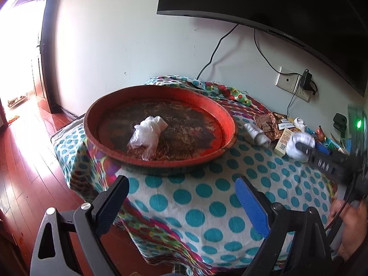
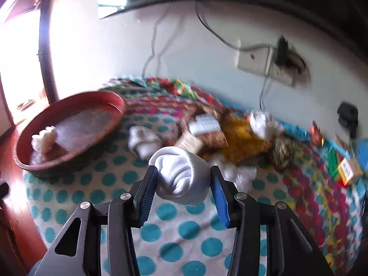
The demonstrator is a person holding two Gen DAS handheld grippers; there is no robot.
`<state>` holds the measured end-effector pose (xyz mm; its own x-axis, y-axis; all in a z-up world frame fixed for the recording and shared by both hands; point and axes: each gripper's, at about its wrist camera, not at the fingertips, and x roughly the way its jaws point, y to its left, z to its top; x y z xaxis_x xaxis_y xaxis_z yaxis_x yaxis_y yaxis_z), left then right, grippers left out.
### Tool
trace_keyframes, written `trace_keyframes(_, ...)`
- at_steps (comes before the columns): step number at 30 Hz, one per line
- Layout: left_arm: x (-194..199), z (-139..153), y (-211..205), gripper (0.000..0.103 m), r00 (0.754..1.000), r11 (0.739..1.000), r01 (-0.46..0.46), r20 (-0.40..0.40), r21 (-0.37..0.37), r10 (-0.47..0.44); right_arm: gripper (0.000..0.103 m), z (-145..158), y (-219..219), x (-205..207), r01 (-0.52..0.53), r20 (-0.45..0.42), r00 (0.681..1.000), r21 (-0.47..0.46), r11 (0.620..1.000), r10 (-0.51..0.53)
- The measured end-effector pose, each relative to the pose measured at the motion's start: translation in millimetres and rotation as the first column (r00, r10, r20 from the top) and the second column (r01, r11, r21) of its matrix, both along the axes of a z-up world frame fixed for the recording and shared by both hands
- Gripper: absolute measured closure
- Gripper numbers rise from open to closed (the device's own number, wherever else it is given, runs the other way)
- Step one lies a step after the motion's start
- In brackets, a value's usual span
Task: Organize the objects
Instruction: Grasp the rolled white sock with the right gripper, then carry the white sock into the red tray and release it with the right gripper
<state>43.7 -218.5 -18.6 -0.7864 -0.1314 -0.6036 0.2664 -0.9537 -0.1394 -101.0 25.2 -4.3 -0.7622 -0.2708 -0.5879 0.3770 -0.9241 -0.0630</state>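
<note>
My right gripper (image 2: 184,172) is shut on a rolled white sock (image 2: 181,177) and holds it above the dotted cloth; it also shows in the left wrist view (image 1: 300,146). A round red tray (image 1: 161,158) sits at the left of the table with a crumpled white plastic bag (image 1: 147,134) in it. Another rolled white sock (image 1: 256,134) lies just right of the tray. My left gripper (image 1: 181,187) is open and empty, low over the near part of the cloth in front of the tray.
Brown packets (image 1: 269,123), a small yellow box (image 1: 284,142) and more clutter lie at the table's right back. A wall socket (image 1: 289,81) with a plug and cables, and a dark monitor (image 1: 276,4), are behind. Wooden floor (image 1: 27,161) lies left.
</note>
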Motion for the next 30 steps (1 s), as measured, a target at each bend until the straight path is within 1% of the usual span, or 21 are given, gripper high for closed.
trace_keyframes(1,2,0,0,0.007,1.0,1.0,-0.002,0.006,0.0,0.002,0.06,9,-5,2,-0.011,-0.018,1.0,-0.007,1.0,0.011)
trace_keyframes(4,9,0,-3,0.007,1.0,1.0,-0.01,0.001,0.003,0.01,0.06,24,-23,6,-0.056,-0.029,0.998,-0.006,0.998,0.055)
trace_keyframes(7,19,-1,-9,0.007,1.0,0.999,-0.029,-0.002,0.014,0.029,0.06,28,-49,10,-0.101,-0.037,0.994,0.019,0.995,0.102)
trace_keyframes(12,23,-1,-24,0.007,0.998,0.997,-0.067,0.005,0.038,0.067,0.06,23,-92,9,-0.161,-0.001,0.987,0.006,0.987,0.161)
trace_keyframes(18,23,-6,-38,0.007,0.994,0.993,-0.113,0.016,0.036,0.112,0.059,20,-151,-7,-0.227,0.032,0.973,0.003,0.974,0.227)
trace_keyframes(22,20,-12,-48,0.007,0.993,0.99,-0.12,0.031,0.068,0.118,0.059,14,-189,-17,-0.259,0.046,0.965,0.025,0.966,0.258)
trace_keyframes(25,18,-14,-53,0.007,0.992,0.989,-0.119,0.039,0.083,0.117,0.06,1,-210,-24,-0.277,0.067,0.96,0.06,0.959,0.273)
trace_keyframes(30,16,-16,-59,0.007,0.992,0.985,-0.126,0.041,0.116,0.122,0.059,-16,-226,-30,-0.287,0.103,0.955,0.077,0.955,0.279)
